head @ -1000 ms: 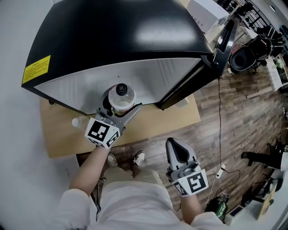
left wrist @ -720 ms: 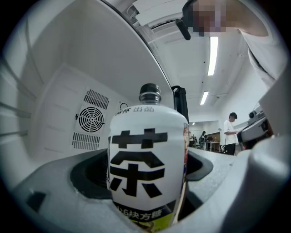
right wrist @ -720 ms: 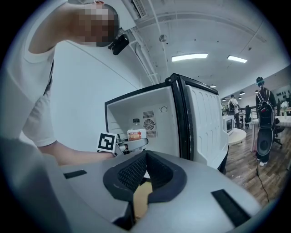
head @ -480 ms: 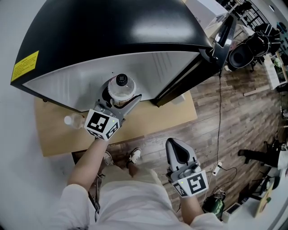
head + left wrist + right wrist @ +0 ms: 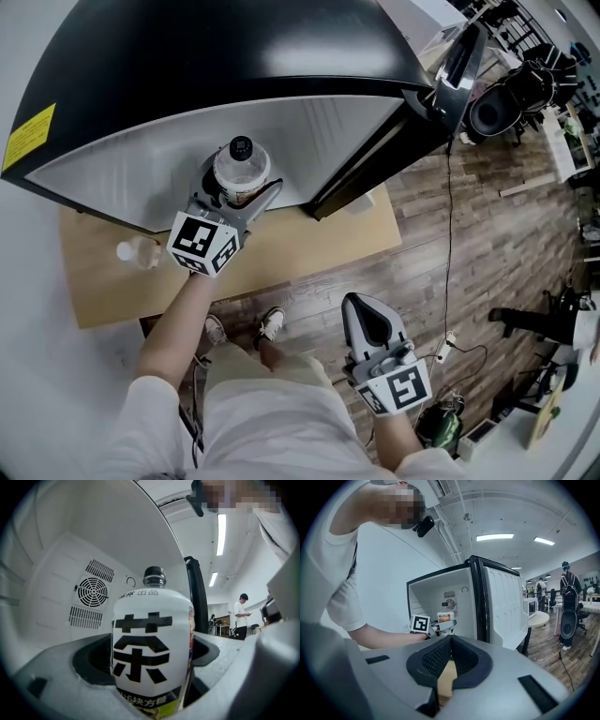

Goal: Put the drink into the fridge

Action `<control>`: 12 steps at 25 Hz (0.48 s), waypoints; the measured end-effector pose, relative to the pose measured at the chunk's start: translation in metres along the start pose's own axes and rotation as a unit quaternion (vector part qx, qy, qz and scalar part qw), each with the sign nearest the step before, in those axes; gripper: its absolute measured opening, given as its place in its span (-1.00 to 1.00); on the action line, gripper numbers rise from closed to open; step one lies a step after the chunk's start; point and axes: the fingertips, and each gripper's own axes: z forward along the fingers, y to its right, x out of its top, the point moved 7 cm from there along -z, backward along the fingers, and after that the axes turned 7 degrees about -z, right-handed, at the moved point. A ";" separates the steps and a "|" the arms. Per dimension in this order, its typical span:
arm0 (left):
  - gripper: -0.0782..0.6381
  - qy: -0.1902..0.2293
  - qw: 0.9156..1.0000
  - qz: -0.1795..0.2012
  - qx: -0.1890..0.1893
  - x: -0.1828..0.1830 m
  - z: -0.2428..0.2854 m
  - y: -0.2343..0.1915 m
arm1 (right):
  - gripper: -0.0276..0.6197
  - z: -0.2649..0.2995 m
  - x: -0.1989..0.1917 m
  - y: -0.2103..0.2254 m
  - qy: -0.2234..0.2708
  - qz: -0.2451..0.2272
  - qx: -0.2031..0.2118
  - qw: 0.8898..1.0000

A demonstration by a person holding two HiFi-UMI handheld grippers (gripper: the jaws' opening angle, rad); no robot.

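The drink is a bottle (image 5: 241, 172) with a black cap and a white label bearing a large black character (image 5: 149, 648). My left gripper (image 5: 240, 193) is shut on its body and holds it upright at the mouth of the open fridge (image 5: 309, 131). In the left gripper view the jaws (image 5: 150, 672) hug the bottle, with the fridge's white back wall and fan vent (image 5: 93, 592) behind. My right gripper (image 5: 362, 307) hangs lower right over the floor, shut and empty. From the right gripper view (image 5: 450, 641), the bottle (image 5: 446, 617) sits just inside the fridge (image 5: 487, 602).
The fridge stands on a low wooden table (image 5: 309, 248); a clear bottle (image 5: 137, 251) lies on it at the left. The fridge door (image 5: 455, 61) is swung open to the right. A cable (image 5: 450, 244) runs over the wood floor. People stand far off (image 5: 241, 616).
My left gripper has carried the bottle forward and a little lower, deeper into the fridge opening. The right gripper has barely shifted.
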 end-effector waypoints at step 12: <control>0.49 0.001 1.000 0.000 -0.003 0.001 0.016 -0.014 | -0.91 -0.015 0.001 -0.003 -0.008 0.003 -0.024 1.000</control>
